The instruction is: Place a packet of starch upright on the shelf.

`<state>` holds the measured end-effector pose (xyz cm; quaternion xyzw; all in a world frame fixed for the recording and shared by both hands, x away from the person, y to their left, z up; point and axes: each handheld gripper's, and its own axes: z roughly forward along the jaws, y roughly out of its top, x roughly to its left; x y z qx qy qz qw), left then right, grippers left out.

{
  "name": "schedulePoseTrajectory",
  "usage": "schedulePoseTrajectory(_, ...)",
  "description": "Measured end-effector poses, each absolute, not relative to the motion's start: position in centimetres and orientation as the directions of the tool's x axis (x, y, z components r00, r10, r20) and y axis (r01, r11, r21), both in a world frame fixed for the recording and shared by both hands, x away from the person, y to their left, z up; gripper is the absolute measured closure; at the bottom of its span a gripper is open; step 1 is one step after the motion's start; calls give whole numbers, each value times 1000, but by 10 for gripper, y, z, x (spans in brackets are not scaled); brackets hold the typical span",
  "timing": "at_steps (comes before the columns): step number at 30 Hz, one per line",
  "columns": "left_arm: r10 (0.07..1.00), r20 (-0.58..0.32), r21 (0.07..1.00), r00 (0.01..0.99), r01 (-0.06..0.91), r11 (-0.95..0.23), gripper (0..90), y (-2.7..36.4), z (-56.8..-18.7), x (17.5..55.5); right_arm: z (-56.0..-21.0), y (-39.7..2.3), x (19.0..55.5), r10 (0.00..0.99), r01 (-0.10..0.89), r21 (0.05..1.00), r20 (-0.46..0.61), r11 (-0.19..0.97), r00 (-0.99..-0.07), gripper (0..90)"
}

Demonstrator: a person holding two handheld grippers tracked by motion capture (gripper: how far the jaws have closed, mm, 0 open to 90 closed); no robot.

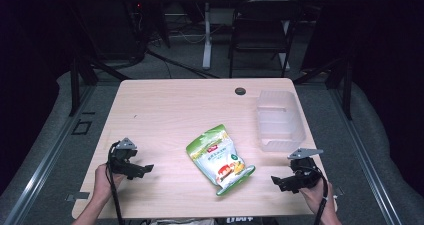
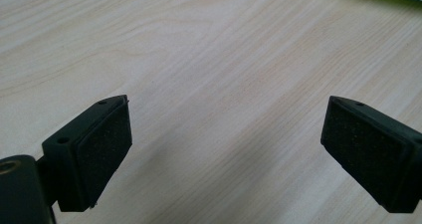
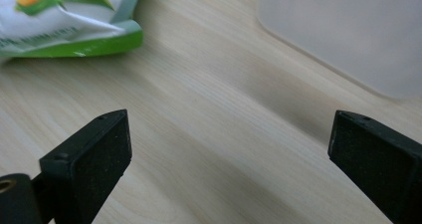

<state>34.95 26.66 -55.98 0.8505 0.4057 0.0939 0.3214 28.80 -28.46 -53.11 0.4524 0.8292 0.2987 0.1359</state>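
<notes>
While my left gripper (image 1: 142,170) and right gripper (image 1: 278,181) both gape empty, the snack bag (image 1: 218,158) lies between them, near the clear bin (image 1: 279,121).

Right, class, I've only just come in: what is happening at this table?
A person sits at a wooden table with a two-jaw gripper in each hand. The left gripper and the right gripper are both open and empty, resting near the table's front edge. Between them lies a green and white snack bag, untouched. A clear plastic container stands empty beyond the right gripper. Nothing is being held yet.
</notes>
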Motion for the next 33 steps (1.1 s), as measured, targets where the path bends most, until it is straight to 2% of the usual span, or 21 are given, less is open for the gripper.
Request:
schedulePoseTrajectory(6,749,-106,627,654,628,-460,57,266,-560,350,-532,-280,288,811,666,615,74,421,-581,31)
schedulePoseTrajectory(23,748,-123,634,652,631,-446,56,266,-559,350,-528,-273,289,796,660,604,68,447,-601,44)
schedulePoseTrajectory(28,747,-132,636,652,633,-441,54,266,-557,349,-524,-263,291,771,633,611,58,475,-634,181)
schedulePoseTrajectory(29,748,-131,639,650,633,-438,54,266,-557,349,-524,-263,291,771,633,611,58,475,-634,181)
schedulePoseTrajectory(31,749,-128,640,650,631,-438,54,266,-557,349,-522,-259,291,769,622,621,47,478,-637,258)
schedulePoseTrajectory(33,751,-134,640,647,635,-433,54,266,-557,349,-520,-255,294,761,615,626,53,480,-647,274)
